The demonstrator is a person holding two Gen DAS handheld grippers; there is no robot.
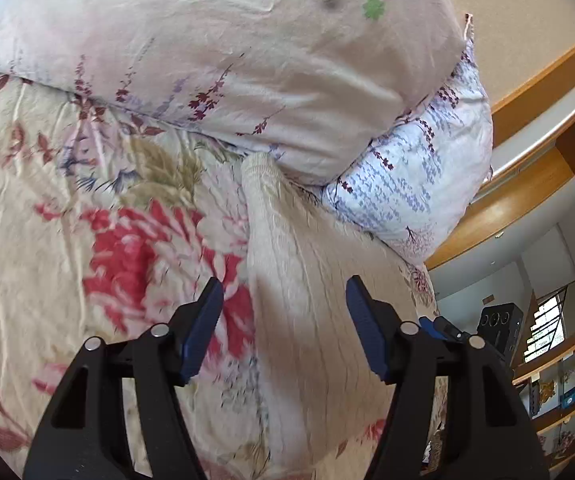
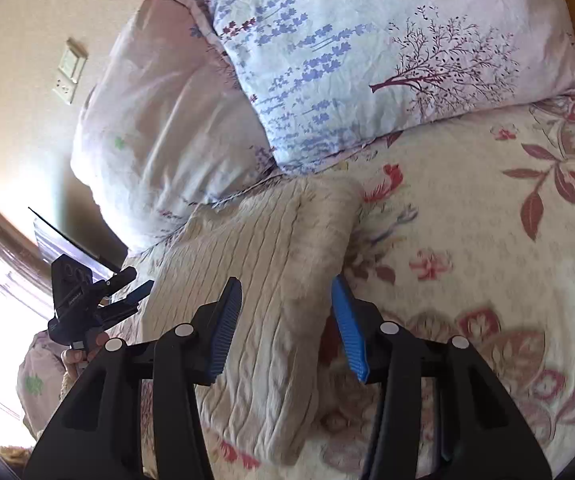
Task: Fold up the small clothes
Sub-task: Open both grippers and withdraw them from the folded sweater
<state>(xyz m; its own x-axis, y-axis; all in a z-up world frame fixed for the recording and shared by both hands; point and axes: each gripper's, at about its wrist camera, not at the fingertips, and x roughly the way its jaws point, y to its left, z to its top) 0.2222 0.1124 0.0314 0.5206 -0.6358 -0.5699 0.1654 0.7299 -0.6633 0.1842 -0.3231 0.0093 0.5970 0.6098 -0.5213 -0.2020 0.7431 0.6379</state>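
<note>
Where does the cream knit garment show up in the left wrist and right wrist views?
Left wrist: the knit garment runs up the centre, its narrow end under the pillows.
Right wrist: it lies centre-left, ahead of the open right hand-held gripper.
Shared landmark: the lavender pillow just beyond it.

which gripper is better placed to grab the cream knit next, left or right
Right, probably. The right gripper is open and straddles the folded edge of the cream knit garment. The left gripper, also open, sits over the garment's flatter middle, beside its left edge, so there is less to pinch.
</note>
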